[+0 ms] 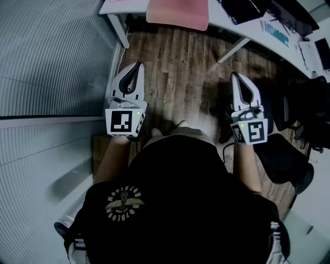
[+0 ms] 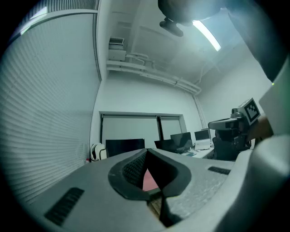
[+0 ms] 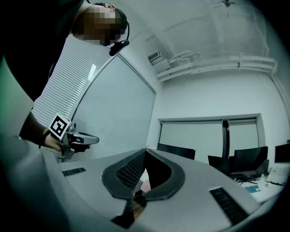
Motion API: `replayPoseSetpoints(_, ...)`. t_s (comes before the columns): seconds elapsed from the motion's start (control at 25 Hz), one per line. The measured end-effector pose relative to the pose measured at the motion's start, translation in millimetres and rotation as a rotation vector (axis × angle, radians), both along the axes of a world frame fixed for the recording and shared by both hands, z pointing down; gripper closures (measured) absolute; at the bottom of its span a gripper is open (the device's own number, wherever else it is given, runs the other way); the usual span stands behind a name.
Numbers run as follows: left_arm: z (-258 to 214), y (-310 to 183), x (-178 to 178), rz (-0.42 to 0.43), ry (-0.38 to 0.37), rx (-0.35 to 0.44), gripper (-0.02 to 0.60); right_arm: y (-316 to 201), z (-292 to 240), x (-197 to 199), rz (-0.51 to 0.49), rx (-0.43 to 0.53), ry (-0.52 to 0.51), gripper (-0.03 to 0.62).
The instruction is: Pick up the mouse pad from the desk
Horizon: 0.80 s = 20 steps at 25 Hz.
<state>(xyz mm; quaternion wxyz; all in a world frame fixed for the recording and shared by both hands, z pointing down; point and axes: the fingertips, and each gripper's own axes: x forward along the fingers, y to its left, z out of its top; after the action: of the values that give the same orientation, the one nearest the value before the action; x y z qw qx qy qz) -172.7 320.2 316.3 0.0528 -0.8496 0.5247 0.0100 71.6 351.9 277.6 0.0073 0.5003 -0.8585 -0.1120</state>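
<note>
A pink mouse pad [image 1: 178, 13] lies on the white desk [image 1: 219, 19] at the top of the head view, hanging a little over its near edge. Both grippers are held level in front of the person, well short of the desk and over the wooden floor. My left gripper [image 1: 135, 66] is shut with nothing in it; a sliver of the pink pad [image 2: 148, 180] shows through the hollow behind its tips [image 2: 146, 150]. My right gripper [image 1: 236, 76] is also shut and empty, with a bit of pink [image 3: 144, 185] visible past its jaws [image 3: 145, 150].
A blind-covered glass wall [image 1: 51, 62] runs along the left. A black office chair [image 1: 289, 160] stands at the right. Dark monitors [image 2: 124, 147] and a keyboard [image 1: 277, 33] sit on the desks. A slanted desk leg [image 1: 119, 28] stands ahead of the left gripper.
</note>
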Motion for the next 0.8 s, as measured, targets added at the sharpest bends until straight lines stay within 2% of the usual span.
replayPoseSetpoints(0.12, -10.1, -3.1, 6.3, 0.011, -0.042, 0.022, 0.575, -5.4, -0.6, 9.3, 0.008, 0.015, -0.001, 0.600)
replayPoseSetpoints(0.36, -20.1, -22.1, 23.5, -0.007, -0.030, 0.027, 0.575, -23.4, 6.9, 34.1, 0.010, -0.002, -0.033, 0.600)
replayPoseSetpoints(0.52, -25.8, -32.4, 41.6, -0.013, -0.041, 0.034, 0.575, -36.5, 11.0, 43.9, -0.025, -0.021, -0.036, 0.600)
replayPoseSetpoints(0.8, -22.7, -54.5, 66.2, -0.042, 0.000, 0.013, 0.575, -58.4, 25.8, 68.6, -0.093, -0.046, -0.063, 0.600)
